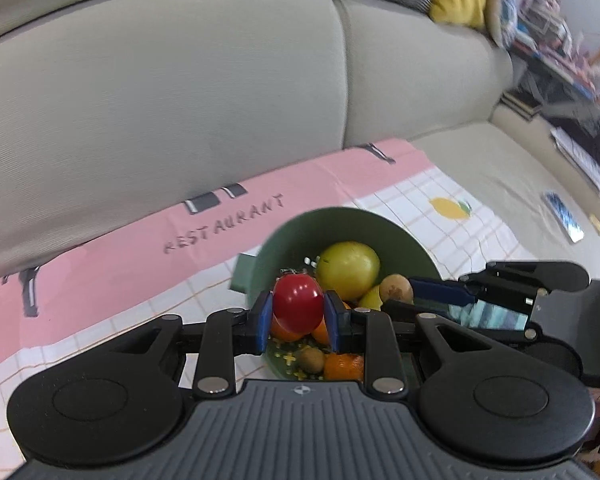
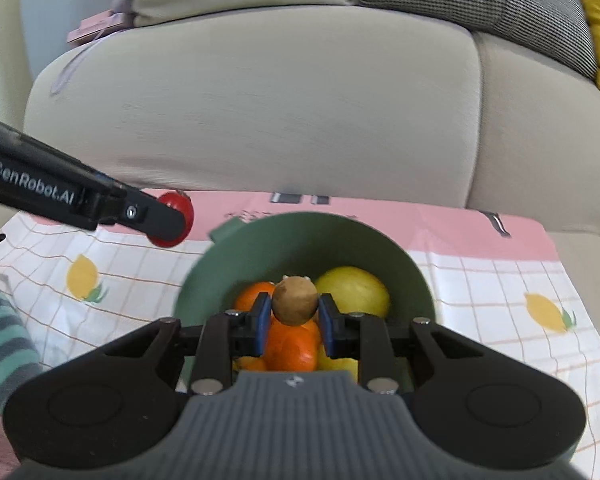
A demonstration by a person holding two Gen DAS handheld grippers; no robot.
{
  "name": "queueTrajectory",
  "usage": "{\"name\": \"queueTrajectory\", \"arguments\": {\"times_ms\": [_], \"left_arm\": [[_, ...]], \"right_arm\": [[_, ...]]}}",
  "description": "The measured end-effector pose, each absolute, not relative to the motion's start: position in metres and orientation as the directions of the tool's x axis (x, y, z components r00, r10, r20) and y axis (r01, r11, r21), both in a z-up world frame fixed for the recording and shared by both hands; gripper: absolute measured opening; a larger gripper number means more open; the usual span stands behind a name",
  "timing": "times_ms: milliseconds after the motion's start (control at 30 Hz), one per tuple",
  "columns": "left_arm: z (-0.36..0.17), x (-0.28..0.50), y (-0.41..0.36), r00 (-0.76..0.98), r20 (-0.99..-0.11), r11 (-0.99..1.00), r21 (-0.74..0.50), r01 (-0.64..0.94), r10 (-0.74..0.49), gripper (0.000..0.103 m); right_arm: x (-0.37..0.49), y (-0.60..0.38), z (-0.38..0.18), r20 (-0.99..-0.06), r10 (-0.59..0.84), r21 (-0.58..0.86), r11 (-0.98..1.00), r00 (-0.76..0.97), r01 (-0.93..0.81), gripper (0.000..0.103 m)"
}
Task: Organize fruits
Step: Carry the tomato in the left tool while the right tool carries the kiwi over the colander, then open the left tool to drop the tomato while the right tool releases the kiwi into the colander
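Fingers on the left gripper (image 1: pixel 297 316) are clamping a red tomato-like fruit (image 1: pixel 298 303), one blue pad on each side, and the fruit is sitting right at their tips, above the near rim of the green bowl (image 1: pixel 404 240). Fingers on the right gripper (image 2: pixel 292 317) are pinching a small brown kiwi-like fruit (image 2: pixel 294 300) the same way, hanging over the bowl's middle, above the oranges (image 2: pixel 290 350) and beside the big yellow-green fruit (image 2: pixel 354 292). Both loads are clear of the pile, so what matters next is where each gets set down. Open checked cloth (image 2: pixel 500 300) is lying on either side of the bowl, left side nearer the left gripper, right side nearer the right. Neither round fruit is showing a long axis worth minding.
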State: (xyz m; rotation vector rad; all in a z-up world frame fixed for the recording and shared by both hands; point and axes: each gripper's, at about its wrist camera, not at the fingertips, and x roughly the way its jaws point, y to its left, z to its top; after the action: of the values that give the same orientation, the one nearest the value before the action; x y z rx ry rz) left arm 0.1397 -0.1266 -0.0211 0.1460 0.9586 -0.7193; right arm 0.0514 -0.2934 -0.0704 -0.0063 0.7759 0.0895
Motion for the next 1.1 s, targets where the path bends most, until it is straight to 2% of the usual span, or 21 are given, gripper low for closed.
{"name": "queueTrajectory", "arguments": {"times_ms": [400, 733, 1100], "left_arm": [[-0.058, 0.135, -0.170, 0.293, -0.878, 0.673, -0.044, 0.738, -0.379, 0.030], [-0.083, 0.145, -0.187, 0.228, -0.915, 0.628, -0.036, 0.777, -0.334, 0.030], [-0.105, 0.147, -0.201, 0.171, -0.947, 0.599, -0.027, 0.800, -0.271, 0.030]], "right_arm": [[0.068, -0.317, -0.091, -0.718, 0.120, 0.122, 0.991, 0.685, -0.046, 0.022], [0.082, -0.336, -0.108, -0.729, 0.168, 0.215, 0.977, 0.663, -0.011, 0.022], [0.086, -0.338, -0.117, -0.732, 0.195, 0.244, 0.970, 0.652, -0.016, 0.022]]}}
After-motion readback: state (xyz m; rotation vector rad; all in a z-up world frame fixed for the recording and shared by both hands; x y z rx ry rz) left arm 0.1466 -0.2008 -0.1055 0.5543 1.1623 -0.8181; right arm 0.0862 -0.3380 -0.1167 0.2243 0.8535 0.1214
